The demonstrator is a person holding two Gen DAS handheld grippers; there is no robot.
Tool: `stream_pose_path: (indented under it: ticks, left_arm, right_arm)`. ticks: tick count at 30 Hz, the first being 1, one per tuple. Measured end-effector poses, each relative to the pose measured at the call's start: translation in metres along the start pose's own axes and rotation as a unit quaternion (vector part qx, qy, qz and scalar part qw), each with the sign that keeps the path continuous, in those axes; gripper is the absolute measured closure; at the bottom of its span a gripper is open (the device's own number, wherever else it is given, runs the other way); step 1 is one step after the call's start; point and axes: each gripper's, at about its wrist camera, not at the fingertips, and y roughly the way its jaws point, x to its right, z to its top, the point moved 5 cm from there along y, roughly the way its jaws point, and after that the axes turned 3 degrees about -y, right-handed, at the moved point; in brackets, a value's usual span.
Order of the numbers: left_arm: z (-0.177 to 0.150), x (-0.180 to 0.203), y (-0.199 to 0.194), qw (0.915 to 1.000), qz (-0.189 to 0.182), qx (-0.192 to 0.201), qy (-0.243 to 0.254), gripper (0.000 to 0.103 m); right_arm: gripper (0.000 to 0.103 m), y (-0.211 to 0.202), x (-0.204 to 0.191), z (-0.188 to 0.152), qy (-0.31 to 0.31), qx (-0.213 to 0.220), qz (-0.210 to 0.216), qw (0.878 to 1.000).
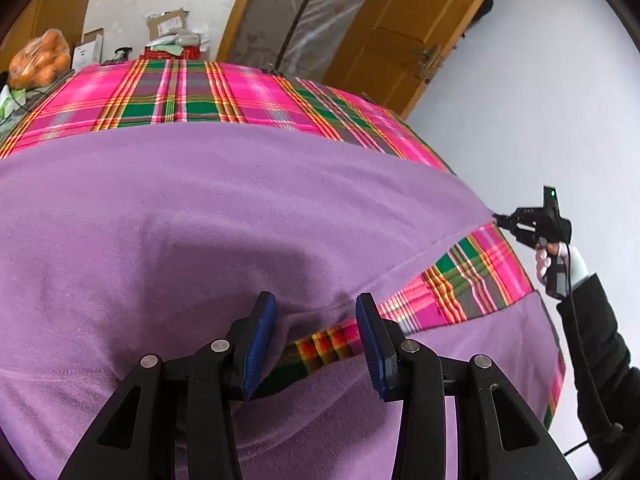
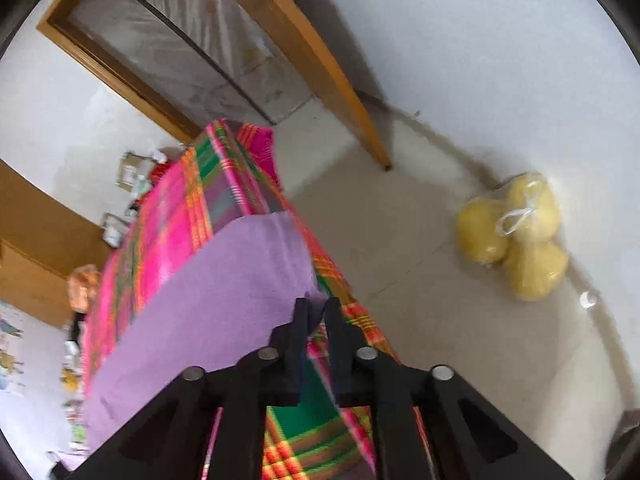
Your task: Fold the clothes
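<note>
One purple garment (image 1: 224, 208) lies on one plaid cloth (image 1: 180, 96); left tool (image 1: 316, 344) gapes, right tool (image 2: 316, 312) pinches its edge.

The purple garment (image 1: 224, 216) covers most of the plaid tabletop (image 1: 248, 92). Boxes (image 1: 168, 24) and a bag of oranges (image 1: 40, 58) crowd its far-left edge. Open floor (image 2: 384, 240) lies alongside, with bagged yellow fruit (image 2: 516, 236) by the wall.
</note>
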Motion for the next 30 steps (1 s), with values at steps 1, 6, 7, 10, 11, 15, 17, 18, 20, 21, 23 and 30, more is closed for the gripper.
stream_pose_path:
  ticks: [1, 6, 7, 10, 11, 15, 17, 18, 20, 21, 23, 30]
  left_arm:
    - [-0.001, 0.001, 0.0, 1.0, -0.001, -0.003, 0.002, 0.06]
    - [-0.003, 0.003, 0.0, 0.9999, -0.003, -0.011, 0.006, 0.06]
    - [-0.003, 0.003, 0.0, 0.9999, -0.003, -0.01, 0.006, 0.06]
    - [-0.002, 0.002, -0.002, 1.0, -0.002, -0.005, 0.004, 0.06]
    - [-0.002, 0.001, -0.003, 1.0, -0.002, -0.003, 0.002, 0.06]
    - [0.001, -0.006, -0.005, 0.9999, -0.003, 0.006, -0.016, 0.06]
    - [0.001, -0.007, -0.004, 0.9998, -0.004, 0.005, -0.02, 0.06]
    - [0.001, -0.007, -0.004, 0.9998, -0.004, 0.004, -0.02, 0.06]
    - [0.0, -0.007, -0.003, 0.9998, -0.003, 0.003, -0.018, 0.06]
    - [0.0, -0.007, -0.003, 0.9998, -0.003, 0.002, -0.018, 0.06]
    - [0.0, -0.007, -0.003, 0.9999, -0.001, 0.002, -0.016, 0.06]
    - [-0.002, -0.004, -0.004, 0.9999, 0.013, 0.001, -0.004, 0.06]
  right_arm:
    - [0.089, -0.005, -0.003, 0.001, -0.01, 0.01, -0.019, 1.0]
    - [0.089, -0.02, -0.07, -0.009, -0.123, 0.035, 0.006, 0.992]
    - [0.089, -0.023, -0.083, -0.011, -0.145, 0.04, 0.011, 0.989]
    - [0.089, -0.025, -0.133, -0.027, -0.224, 0.036, 0.032, 0.974]
    - [0.089, -0.018, -0.16, -0.041, -0.266, 0.018, 0.045, 0.963]
    - [0.089, 0.011, -0.22, -0.075, -0.328, -0.027, 0.077, 0.941]
    - [0.089, 0.026, -0.245, -0.089, -0.351, -0.049, 0.087, 0.931]
    - [0.089, 0.036, -0.253, -0.093, -0.365, -0.058, 0.079, 0.926]
    - [0.095, 0.049, -0.259, -0.09, -0.374, -0.061, 0.059, 0.924]
    - [0.096, 0.053, -0.258, -0.084, -0.371, -0.057, 0.046, 0.926]
    - [0.096, 0.06, -0.255, -0.071, -0.365, -0.048, 0.021, 0.93]
    - [0.084, 0.047, -0.271, -0.063, -0.374, -0.045, 0.049, 0.925]
